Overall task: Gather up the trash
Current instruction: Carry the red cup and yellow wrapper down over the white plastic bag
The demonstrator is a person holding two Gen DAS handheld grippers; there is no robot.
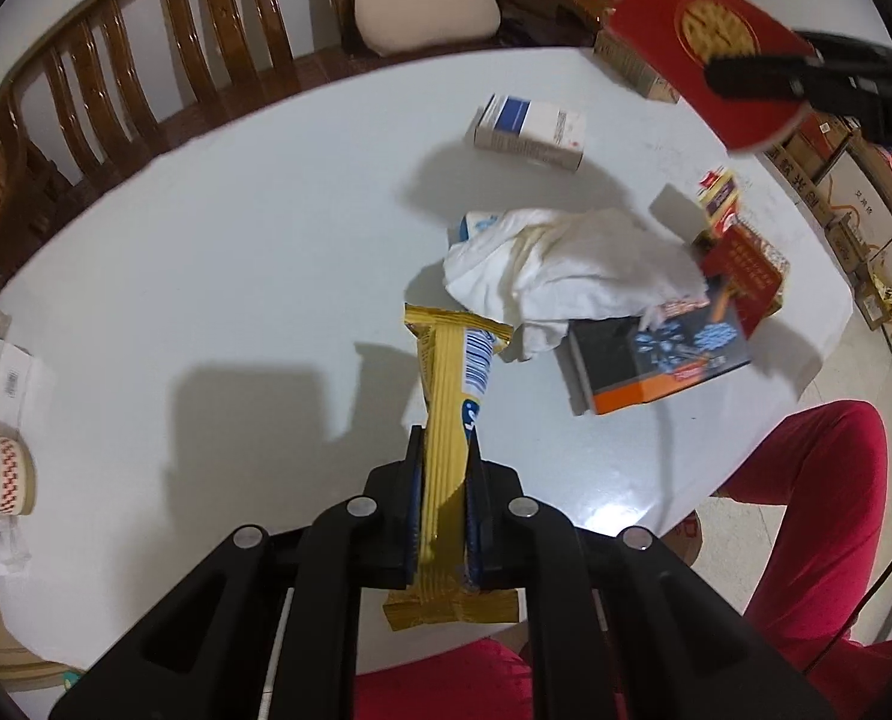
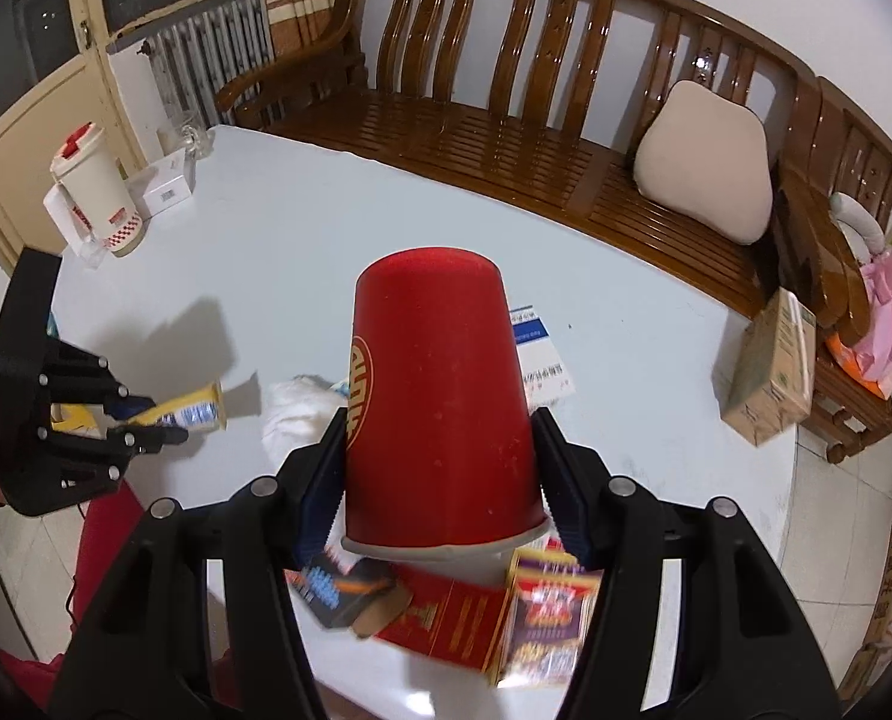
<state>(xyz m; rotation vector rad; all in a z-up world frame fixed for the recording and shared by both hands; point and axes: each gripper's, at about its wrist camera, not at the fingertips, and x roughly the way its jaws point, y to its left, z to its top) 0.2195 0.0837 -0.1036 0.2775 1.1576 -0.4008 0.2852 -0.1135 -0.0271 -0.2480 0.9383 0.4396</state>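
**Two pieces of trash lifted, one in each hand-held gripper**

Two items are off the bench as I see it. My left hand-held gripper is clamped narrow on a yellow snack wrapper, which sticks out past the fingertips and hangs above the bench's near edge. My right hand-held gripper holds a red paper cup upside down, its pads pressed against the sides near the white rim; it hangs above the litter on the bench's right side.

Below the cup lie a crumpled white tissue, a black and orange box, a red leaflet and a purple and gold packet, all bunched together. A blue and white carton lies toward the far edge, apart from the pile. At the left edge stands a cream lidded cup with a small white box just beside it. A wooden settee with a beige cushion runs behind the bench.
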